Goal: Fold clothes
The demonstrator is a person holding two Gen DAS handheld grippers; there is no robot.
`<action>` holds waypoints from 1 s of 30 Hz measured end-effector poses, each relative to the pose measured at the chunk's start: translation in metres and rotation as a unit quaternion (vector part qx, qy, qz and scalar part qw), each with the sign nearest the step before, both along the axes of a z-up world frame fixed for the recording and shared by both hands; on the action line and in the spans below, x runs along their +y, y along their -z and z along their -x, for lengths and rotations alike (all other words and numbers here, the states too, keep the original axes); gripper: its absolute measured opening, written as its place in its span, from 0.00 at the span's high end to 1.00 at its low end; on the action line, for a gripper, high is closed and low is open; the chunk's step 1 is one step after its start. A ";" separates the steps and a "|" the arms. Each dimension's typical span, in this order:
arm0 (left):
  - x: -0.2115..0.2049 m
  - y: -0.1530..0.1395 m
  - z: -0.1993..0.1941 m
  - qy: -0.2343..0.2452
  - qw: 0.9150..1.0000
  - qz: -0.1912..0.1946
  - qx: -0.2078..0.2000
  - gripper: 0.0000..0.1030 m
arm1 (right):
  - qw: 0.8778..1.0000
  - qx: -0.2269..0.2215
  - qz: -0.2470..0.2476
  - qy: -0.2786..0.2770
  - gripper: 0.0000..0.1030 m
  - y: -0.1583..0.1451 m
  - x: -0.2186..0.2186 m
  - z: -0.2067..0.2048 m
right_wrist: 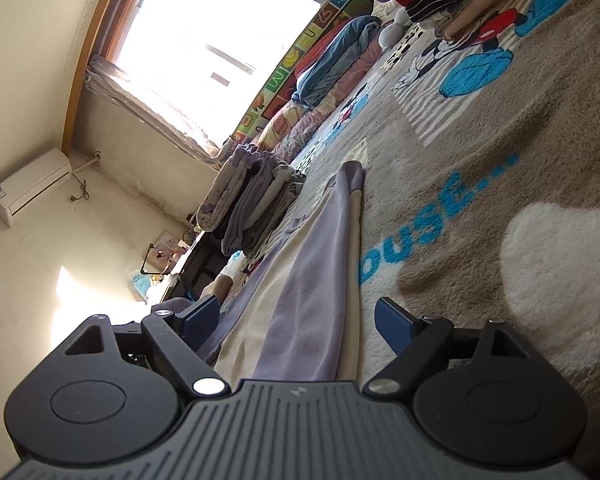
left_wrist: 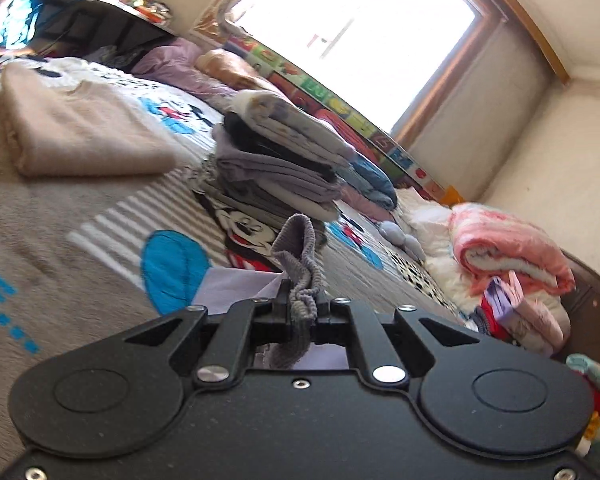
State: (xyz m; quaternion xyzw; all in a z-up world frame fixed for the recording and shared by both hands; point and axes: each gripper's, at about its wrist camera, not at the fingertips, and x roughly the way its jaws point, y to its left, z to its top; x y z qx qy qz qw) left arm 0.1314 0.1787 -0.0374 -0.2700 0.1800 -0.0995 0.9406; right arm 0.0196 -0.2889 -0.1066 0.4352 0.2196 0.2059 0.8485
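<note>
The left gripper (left_wrist: 302,308) pinches the lilac garment's (right_wrist: 312,280) grey ribbed cuff (left_wrist: 300,256), the right gripper (right_wrist: 298,320) gapes wide astride the cloth stretching toward twelve o'clock; unpinned, it may drag askew.

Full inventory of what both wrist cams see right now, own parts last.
lilac garment: 1, lilac and cream, lying along the blanket; its grey ribbed cuff is pinched in the left claw
stack of folded clothes: 1, grey, black and white, on the blanket
beige folded item: 1, on the blanket, apart from the stack
cartoon blanket: 1, taupe with blue lettering, covers the surface
pink blanket: 1, rolled, by the wall
window: 1, bright
air conditioner: 1, white, on the wall
left claw: 1, black, shut on the cuff
right claw: 1, black with blue pads, open over the garment
</note>
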 end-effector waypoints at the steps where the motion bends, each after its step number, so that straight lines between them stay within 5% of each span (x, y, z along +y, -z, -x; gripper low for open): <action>1: -0.017 -0.003 -0.001 0.016 1.000 -0.021 -0.003 0.95 | 1.000 -0.003 0.004 -0.008 0.23 -0.001 0.002 -0.001; 6: -0.094 -0.001 -0.011 0.085 0.987 -0.136 0.004 0.95 | 0.999 -0.022 0.024 -0.040 0.26 -0.009 0.013 -0.003; 11: -0.148 0.027 -0.014 0.157 0.954 -0.254 0.029 0.95 | 0.997 -0.035 0.038 -0.057 0.26 -0.015 0.018 -0.001; 12: -0.156 0.033 -0.015 0.175 0.946 -0.271 0.036 0.90 | 0.997 -0.035 0.036 -0.058 0.26 -0.016 0.018 -0.001; 13: -0.164 0.038 -0.015 0.193 0.938 -0.286 0.043 0.74 | 0.997 -0.035 0.033 -0.058 0.26 -0.016 0.018 -0.002; 14: -0.164 0.037 -0.008 0.206 0.935 -0.286 0.034 0.46 | 0.997 -0.034 0.033 -0.059 0.26 -0.018 0.019 -0.003; 15: -0.163 0.035 -0.002 0.219 0.933 -0.284 0.024 0.42 | 0.997 -0.033 0.033 -0.060 0.26 -0.020 0.019 -0.004; 17: -0.145 0.022 0.008 0.220 0.943 -0.249 0.003 0.43 | 0.997 -0.028 0.032 -0.064 0.26 -0.027 0.023 -0.008; 22: -0.091 0.008 0.026 0.130 0.973 -0.188 0.013 0.45 | 0.995 0.000 0.014 -0.097 0.26 -0.056 0.050 -0.037; 27: -0.051 0.005 0.049 0.068 0.987 -0.143 0.026 0.44 | 0.989 0.074 -0.026 -0.128 0.26 -0.065 0.099 -0.096; 30: -0.038 0.002 0.056 0.058 0.990 -0.125 0.017 0.44 | 0.986 0.106 0.012 -0.126 0.26 -0.064 0.125 -0.123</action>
